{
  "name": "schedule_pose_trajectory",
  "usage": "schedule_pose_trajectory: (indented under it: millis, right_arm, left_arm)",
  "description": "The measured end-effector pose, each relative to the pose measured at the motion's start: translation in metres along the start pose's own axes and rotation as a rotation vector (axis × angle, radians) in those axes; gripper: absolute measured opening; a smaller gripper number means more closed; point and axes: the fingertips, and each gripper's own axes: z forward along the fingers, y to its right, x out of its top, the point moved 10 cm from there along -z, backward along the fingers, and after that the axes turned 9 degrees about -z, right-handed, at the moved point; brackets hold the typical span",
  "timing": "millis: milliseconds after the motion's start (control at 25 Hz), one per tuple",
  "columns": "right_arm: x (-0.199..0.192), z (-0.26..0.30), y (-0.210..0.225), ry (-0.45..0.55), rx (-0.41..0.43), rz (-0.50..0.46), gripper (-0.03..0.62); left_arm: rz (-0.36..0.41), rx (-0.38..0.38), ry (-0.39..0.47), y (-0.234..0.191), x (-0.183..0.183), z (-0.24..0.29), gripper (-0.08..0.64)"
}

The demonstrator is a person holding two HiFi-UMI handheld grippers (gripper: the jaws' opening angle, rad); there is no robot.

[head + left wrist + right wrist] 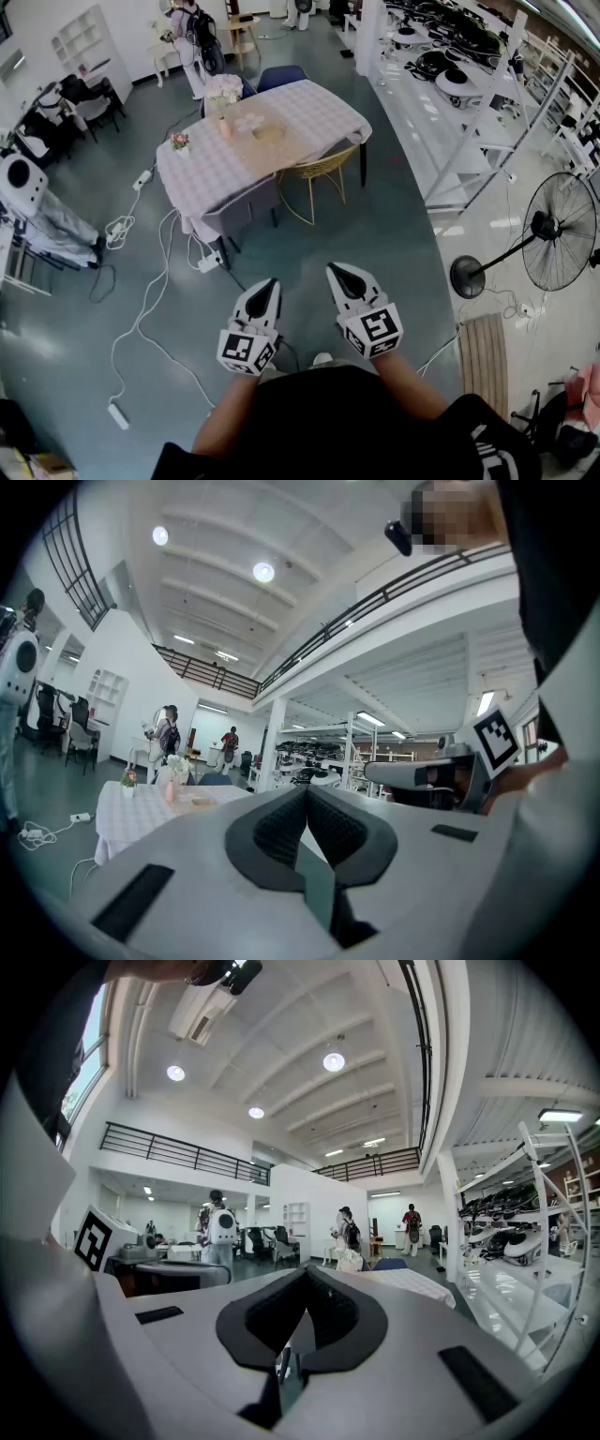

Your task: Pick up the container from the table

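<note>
A table (309,108) with a pale checked cloth stands well ahead of me on the grey floor. On it sit a low tan container (267,132), a pink bottle (225,127), white flowers (223,89) and a small flower pot (179,142). My left gripper (269,283) and right gripper (337,272) are held side by side close to my body, far short of the table, both shut and holding nothing. The left gripper view has its shut jaws (306,794) level, with the table (141,810) small at the left. In the right gripper view the shut jaws (305,1274) partly hide the table (408,1283).
A yellow wire chair (319,173) and a grey chair (246,208) stand at the table's near side. White cables and power strips (141,309) trail over the floor at the left. A standing fan (553,234), a wooden bench (485,361) and white shelving (469,84) line the right. A person (192,33) stands beyond the table.
</note>
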Motion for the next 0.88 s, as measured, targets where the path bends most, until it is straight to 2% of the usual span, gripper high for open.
schedule_pose_trajectory:
  millis: [240, 400, 440, 520, 560, 680, 880]
  right_arm:
    - [0.004, 0.004, 0.017, 0.023, -0.025, -0.040, -0.002]
    - [-0.001, -0.002, 0.017, 0.019, 0.009, 0.011, 0.003]
    - [-0.004, -0.004, 0.018, 0.016, 0.008, 0.028, 0.010]
    - [-0.011, -0.007, 0.022, -0.001, -0.003, 0.043, 0.113]
    - [-0.014, -0.008, 0.024, -0.012, -0.008, 0.047, 0.135]
    - [-0.022, -0.014, 0.031, -0.030, -0.011, 0.073, 0.143]
    - [-0.038, -0.025, 0.045, -0.058, 0.005, 0.099, 0.143]
  left_arm:
    - [-0.008, -0.005, 0.022, 0.002, 0.004, 0.022, 0.005]
    - [-0.009, -0.006, 0.024, 0.004, 0.002, 0.022, 0.011]
    - [-0.010, -0.002, 0.025, 0.005, 0.001, 0.023, 0.039]
    - [-0.014, 0.010, 0.021, 0.004, -0.002, 0.024, 0.120]
    - [-0.015, 0.016, 0.017, 0.003, -0.004, 0.025, 0.141]
    - [-0.018, 0.029, 0.001, 0.002, -0.009, 0.024, 0.181]
    - [-0.047, 0.055, -0.005, 0.007, -0.021, 0.026, 0.181]
